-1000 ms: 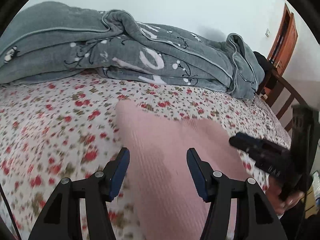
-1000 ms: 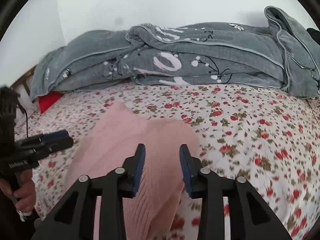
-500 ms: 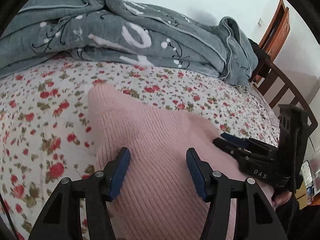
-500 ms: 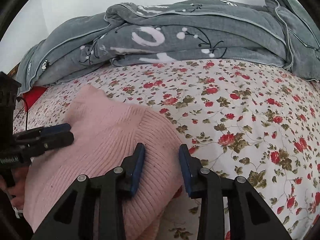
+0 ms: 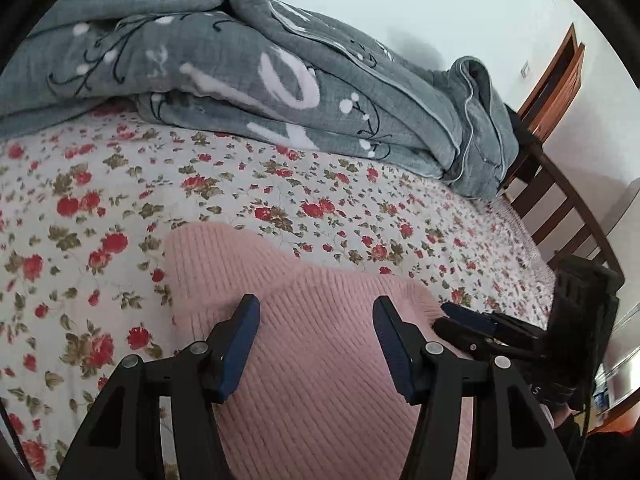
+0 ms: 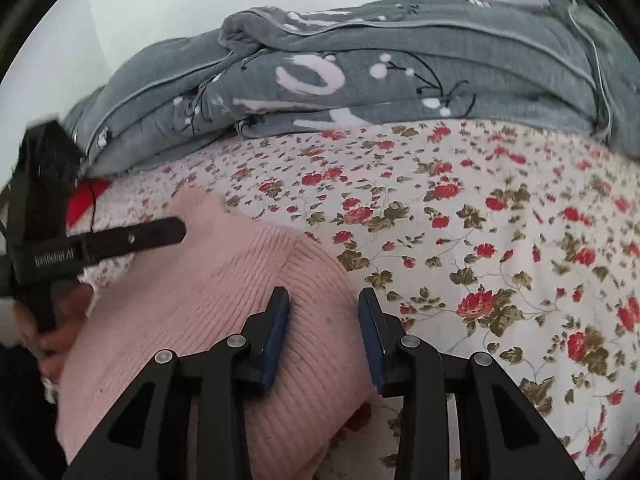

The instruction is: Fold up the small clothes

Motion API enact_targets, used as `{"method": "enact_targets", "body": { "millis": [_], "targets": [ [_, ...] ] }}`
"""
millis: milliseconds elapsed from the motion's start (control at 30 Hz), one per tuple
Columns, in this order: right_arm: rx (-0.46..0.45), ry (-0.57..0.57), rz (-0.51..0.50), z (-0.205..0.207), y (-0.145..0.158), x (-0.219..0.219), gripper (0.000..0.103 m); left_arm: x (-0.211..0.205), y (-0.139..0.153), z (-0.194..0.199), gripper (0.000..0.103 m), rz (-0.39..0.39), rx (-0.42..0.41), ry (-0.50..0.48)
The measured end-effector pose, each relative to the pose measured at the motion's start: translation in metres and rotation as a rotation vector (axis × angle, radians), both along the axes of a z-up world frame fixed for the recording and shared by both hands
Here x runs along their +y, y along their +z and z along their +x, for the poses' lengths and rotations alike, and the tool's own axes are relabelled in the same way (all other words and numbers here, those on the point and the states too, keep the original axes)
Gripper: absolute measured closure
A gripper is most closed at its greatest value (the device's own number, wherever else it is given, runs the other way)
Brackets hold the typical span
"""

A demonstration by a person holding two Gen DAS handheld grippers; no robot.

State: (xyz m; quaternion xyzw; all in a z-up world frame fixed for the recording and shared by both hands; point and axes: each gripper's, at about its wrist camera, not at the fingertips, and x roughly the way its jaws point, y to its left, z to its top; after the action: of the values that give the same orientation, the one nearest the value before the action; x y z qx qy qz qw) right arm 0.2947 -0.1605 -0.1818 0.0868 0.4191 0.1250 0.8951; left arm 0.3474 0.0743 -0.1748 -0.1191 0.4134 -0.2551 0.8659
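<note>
A pink ribbed knit garment [image 5: 312,344] lies on the floral bedsheet [image 5: 100,216], near the front edge. My left gripper [image 5: 316,316] is open, its blue-padded jaws low over the garment's middle, holding nothing. In the right wrist view the garment [image 6: 192,292] fills the lower left. My right gripper [image 6: 324,312] is open over the garment's right edge, empty. Each gripper shows in the other's view: the right one [image 5: 472,322] at the garment's right side, the left one [image 6: 160,232] over its far corner.
A rumpled grey quilt [image 5: 248,80] with white print is piled along the back of the bed against the wall. A wooden footboard [image 5: 560,208] and a door [image 5: 556,80] stand to the right. A red item [image 6: 84,196] lies at the bed's left.
Both grippers have come down and forward, closer to the pink garment, which now lies flatter on the sheet. Both stay open.
</note>
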Motion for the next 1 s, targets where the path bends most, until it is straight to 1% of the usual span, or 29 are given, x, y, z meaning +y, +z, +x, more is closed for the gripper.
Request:
{"method": "enact_targets", "body": {
  "millis": [67, 200, 267, 400, 500, 567, 667, 733, 833, 900, 1000],
  "targets": [
    [-0.011, 0.002, 0.0, -0.002, 0.0, 0.001, 0.067, -0.006, -0.001, -0.001, 0.047, 0.048, -0.008, -0.008],
    [-0.016, 0.002, -0.004, -0.002, 0.001, 0.002, 0.067, -0.021, -0.001, -0.012, 0.047, 0.177, -0.063, 0.007],
    [-0.016, 0.001, -0.003, -0.002, 0.001, 0.002, 0.067, -0.024, 0.0, -0.016, 0.047, 0.216, -0.081, 0.017],
    [-0.016, -0.002, -0.004, -0.002, 0.001, 0.002, 0.065, -0.02, -0.001, -0.019, 0.047, 0.211, -0.09, 0.032],
    [-0.01, -0.018, 0.004, -0.003, 0.0, -0.001, 0.06, -0.018, -0.001, -0.02, 0.047, 0.199, -0.095, 0.034],
    [0.0, -0.025, 0.04, -0.003, 0.001, -0.007, 0.058, -0.016, 0.0, -0.022, 0.047, 0.191, -0.099, 0.035],
    [0.017, -0.046, 0.062, -0.004, 0.008, -0.014, 0.058, -0.015, 0.003, -0.027, 0.046, 0.199, -0.113, 0.037],
    [0.01, -0.067, 0.046, -0.01, 0.017, -0.014, 0.058, -0.017, 0.005, -0.033, 0.046, 0.228, -0.134, 0.029],
    [-0.04, -0.056, -0.009, -0.029, 0.035, -0.003, 0.058, -0.023, 0.007, -0.043, 0.045, 0.278, -0.161, 0.019],
    [-0.072, -0.028, -0.072, -0.045, 0.042, 0.009, 0.059, -0.025, 0.01, -0.047, 0.045, 0.285, -0.164, 0.014],
    [-0.12, 0.007, -0.193, -0.071, 0.043, 0.027, 0.059, -0.024, 0.013, -0.054, 0.045, 0.282, -0.149, 0.022]
  ]
}}
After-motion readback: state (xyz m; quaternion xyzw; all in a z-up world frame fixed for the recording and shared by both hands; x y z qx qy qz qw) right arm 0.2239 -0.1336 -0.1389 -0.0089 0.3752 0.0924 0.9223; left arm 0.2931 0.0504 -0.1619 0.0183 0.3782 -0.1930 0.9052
